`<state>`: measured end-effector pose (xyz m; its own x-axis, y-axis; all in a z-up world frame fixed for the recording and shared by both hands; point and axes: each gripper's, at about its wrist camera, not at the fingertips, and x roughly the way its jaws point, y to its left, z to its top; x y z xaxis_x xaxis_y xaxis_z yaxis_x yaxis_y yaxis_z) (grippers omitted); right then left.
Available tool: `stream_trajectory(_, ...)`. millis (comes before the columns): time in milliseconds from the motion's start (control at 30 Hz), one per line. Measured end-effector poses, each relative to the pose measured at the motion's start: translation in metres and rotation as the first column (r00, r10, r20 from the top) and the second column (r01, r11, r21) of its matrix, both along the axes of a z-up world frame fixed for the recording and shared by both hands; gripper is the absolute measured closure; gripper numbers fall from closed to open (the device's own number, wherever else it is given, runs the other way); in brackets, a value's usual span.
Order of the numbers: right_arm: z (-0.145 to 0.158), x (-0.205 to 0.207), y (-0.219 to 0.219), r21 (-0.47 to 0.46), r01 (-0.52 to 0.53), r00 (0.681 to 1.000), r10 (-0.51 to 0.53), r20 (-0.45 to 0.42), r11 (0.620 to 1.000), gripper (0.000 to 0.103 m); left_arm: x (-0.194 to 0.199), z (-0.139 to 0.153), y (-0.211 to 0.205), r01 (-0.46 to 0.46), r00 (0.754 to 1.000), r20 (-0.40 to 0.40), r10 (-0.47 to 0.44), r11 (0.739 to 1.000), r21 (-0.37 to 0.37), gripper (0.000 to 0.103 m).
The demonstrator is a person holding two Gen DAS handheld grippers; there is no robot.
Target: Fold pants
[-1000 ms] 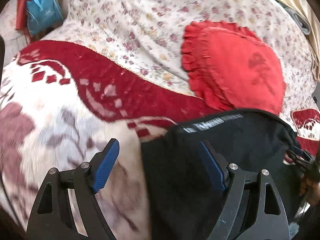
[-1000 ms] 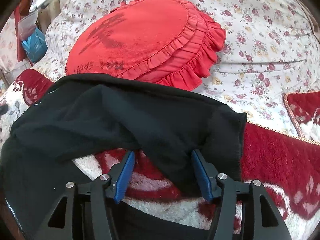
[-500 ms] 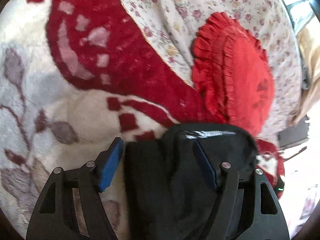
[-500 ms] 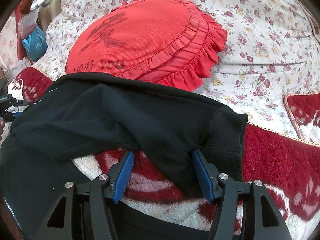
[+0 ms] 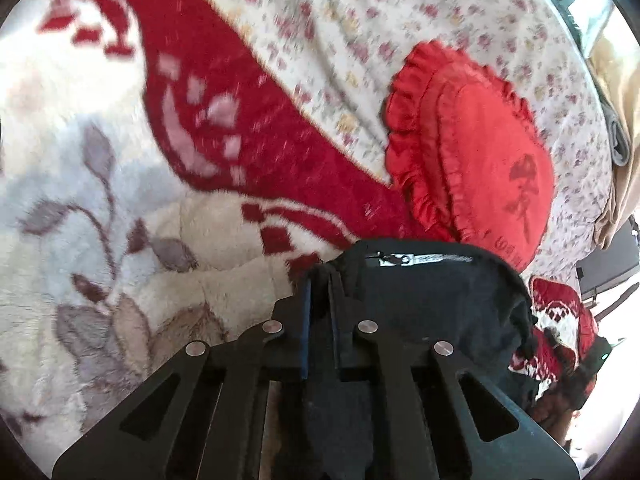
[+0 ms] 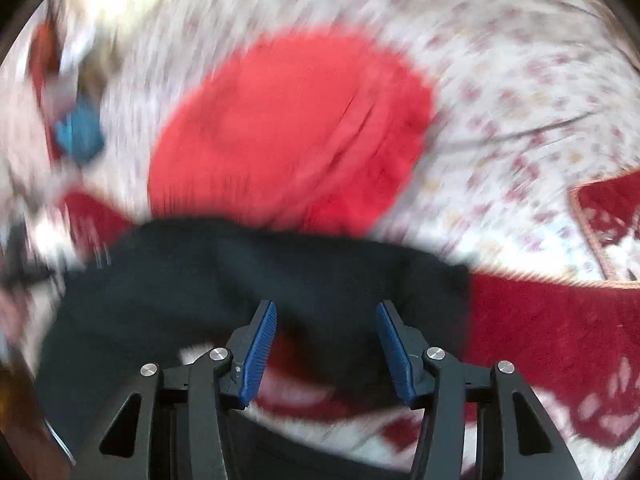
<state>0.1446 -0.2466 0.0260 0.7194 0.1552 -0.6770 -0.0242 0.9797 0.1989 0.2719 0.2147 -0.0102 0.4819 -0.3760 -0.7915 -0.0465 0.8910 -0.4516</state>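
At the waistband, left claw [image 5: 319, 280] now clamped on pants [image 5: 432, 296]; right claw [image 6: 326, 312] seemingly unchanged.

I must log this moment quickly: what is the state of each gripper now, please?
Left gripper: closed on the black pants.
Right gripper: open, holding nothing; the pants lie between its fingers.

You have a red ruffled cushion [image 5: 480, 152] lying on a flowered sheet [image 5: 340, 12], its edge touching a fleecy red-and-cream blanket [image 5: 120, 200]. A blue bag [image 6: 78, 134] sits blurred at the far left.
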Motion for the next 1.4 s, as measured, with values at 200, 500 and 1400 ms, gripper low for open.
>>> stream_trajectory(200,0.003,-0.002,-0.089,0.268,0.191,0.982,-0.185,-0.048,0.944,0.053,-0.026,0.047,-0.035,0.025,0.985,0.163,-0.056,0.983,0.184,0.097)
stream_trajectory(500,-0.016,0.012,-0.114,0.453,0.171,0.985,-0.142,-0.097,0.875,0.053,-0.05,0.074,-0.08,0.018,0.964,0.255,-0.072,0.978,0.21,0.097)
stream_trajectory(1400,0.03,-0.026,-0.081,0.086,-0.157,0.984,0.149,0.093,0.984,0.1,-0.119,0.077,-0.076,-0.021,0.936,0.341,-0.092,0.949,0.315,0.097)
